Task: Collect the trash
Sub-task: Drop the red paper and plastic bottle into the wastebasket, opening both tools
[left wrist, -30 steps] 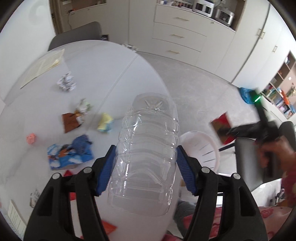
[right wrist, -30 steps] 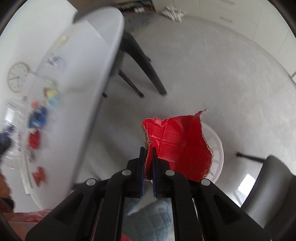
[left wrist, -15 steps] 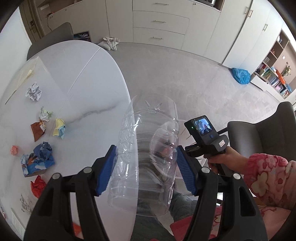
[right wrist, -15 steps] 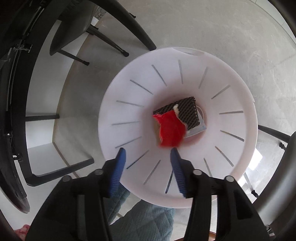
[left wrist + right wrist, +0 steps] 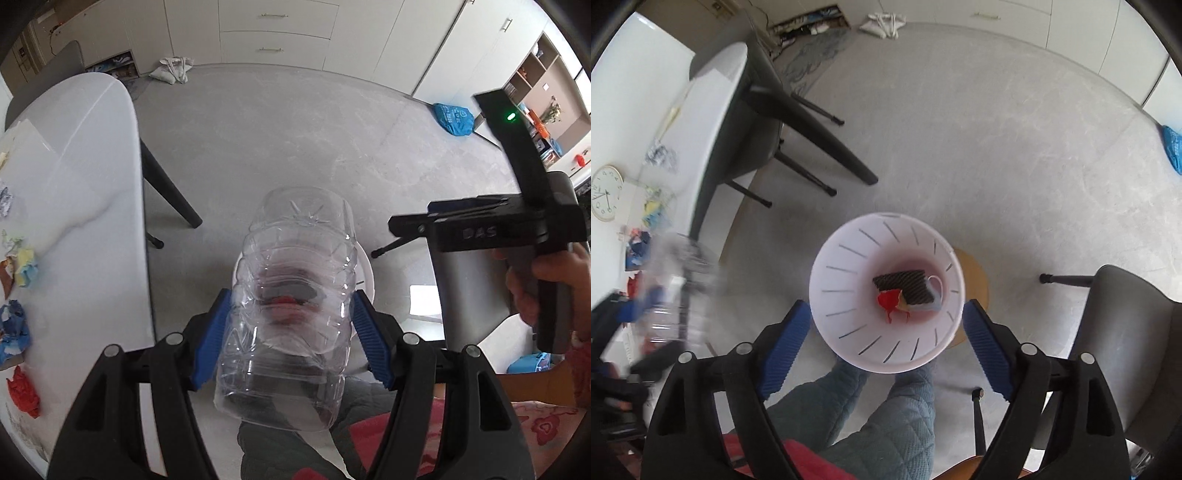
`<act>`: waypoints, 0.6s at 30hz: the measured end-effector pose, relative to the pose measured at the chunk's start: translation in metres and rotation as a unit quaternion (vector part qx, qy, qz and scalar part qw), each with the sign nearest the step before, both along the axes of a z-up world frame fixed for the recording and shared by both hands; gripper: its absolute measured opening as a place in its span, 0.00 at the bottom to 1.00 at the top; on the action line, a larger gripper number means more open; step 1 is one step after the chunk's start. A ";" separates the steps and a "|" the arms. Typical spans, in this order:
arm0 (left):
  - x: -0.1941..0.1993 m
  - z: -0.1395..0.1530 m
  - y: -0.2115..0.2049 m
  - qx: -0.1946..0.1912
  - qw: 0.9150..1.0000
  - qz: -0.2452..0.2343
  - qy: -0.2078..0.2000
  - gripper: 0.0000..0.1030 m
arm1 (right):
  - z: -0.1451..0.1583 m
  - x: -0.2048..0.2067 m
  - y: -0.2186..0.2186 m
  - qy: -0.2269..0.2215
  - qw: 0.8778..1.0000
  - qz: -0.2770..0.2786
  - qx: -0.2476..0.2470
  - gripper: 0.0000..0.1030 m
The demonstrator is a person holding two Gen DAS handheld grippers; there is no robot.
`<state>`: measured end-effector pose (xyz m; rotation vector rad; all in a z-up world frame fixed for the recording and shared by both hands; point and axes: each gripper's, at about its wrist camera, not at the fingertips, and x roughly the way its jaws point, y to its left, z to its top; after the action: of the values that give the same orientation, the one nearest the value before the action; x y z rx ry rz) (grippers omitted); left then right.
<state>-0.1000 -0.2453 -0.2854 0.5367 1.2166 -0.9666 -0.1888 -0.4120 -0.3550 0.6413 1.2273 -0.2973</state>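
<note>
My left gripper (image 5: 291, 339) is shut on a clear plastic bottle (image 5: 291, 314) and holds it above the white bin (image 5: 367, 273), which shows mostly through the bottle. My right gripper (image 5: 884, 347) is open and empty, high over the white bin (image 5: 849, 295). In the bin lie a red paper scrap (image 5: 888, 300) and a dark ribbed piece (image 5: 907, 288). The bottle shows blurred at the left of the right wrist view (image 5: 672, 280). The right gripper's body shows in the left wrist view (image 5: 509, 221).
A white table (image 5: 85, 206) at the left carries several crumpled scraps, among them red (image 5: 22, 391), blue (image 5: 13, 328) and yellow (image 5: 27, 267). A grey chair (image 5: 1123, 354) stands right of the bin. The person's legs (image 5: 886, 417) are below it.
The right gripper opened and dropped the red scrap into the bin, then rose. The left gripper swung the bottle from over the table to above the bin.
</note>
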 end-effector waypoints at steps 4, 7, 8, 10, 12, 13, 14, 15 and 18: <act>-0.002 -0.034 -0.016 0.027 0.999 -0.004 0.021 0.62 | 0.020 -0.007 -0.008 -0.011 1.000 -0.004 -0.004 0.83; -0.001 -0.060 -0.028 0.044 0.998 0.000 0.043 0.69 | 0.029 -0.013 -0.012 -0.016 1.000 -0.004 -0.003 0.83; -0.001 -0.066 -0.031 0.048 0.998 0.004 0.044 0.74 | 0.030 -0.015 -0.014 -0.017 1.000 -0.005 -0.003 0.83; -0.001 -0.076 -0.036 0.057 0.998 0.014 0.039 0.75 | 0.032 -0.017 -0.017 -0.017 1.000 -0.007 -0.003 0.83; -0.001 -0.082 -0.035 0.061 0.997 0.023 0.039 0.75 | 0.033 -0.019 -0.021 -0.014 1.000 -0.012 0.001 0.83; 0.000 -0.080 -0.030 0.059 0.997 0.029 0.036 0.75 | 0.033 -0.021 -0.021 -0.015 1.000 -0.014 0.003 0.83; -0.001 -0.072 -0.029 0.053 0.997 0.038 0.031 0.75 | 0.035 -0.023 -0.022 -0.015 1.000 -0.015 0.004 0.83; 0.002 -0.064 -0.025 0.044 0.998 0.045 0.027 0.75 | 0.039 -0.024 -0.022 -0.017 1.000 -0.014 0.004 0.83; 0.009 -0.026 -0.016 0.020 0.998 0.065 0.001 0.83 | 0.054 -0.024 -0.019 -0.032 0.999 -0.011 -0.003 0.83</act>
<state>-0.0911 -0.2617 -0.3109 0.4821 1.2582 -0.8350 -0.2131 -0.4306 -0.3014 0.6556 1.1577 -0.2958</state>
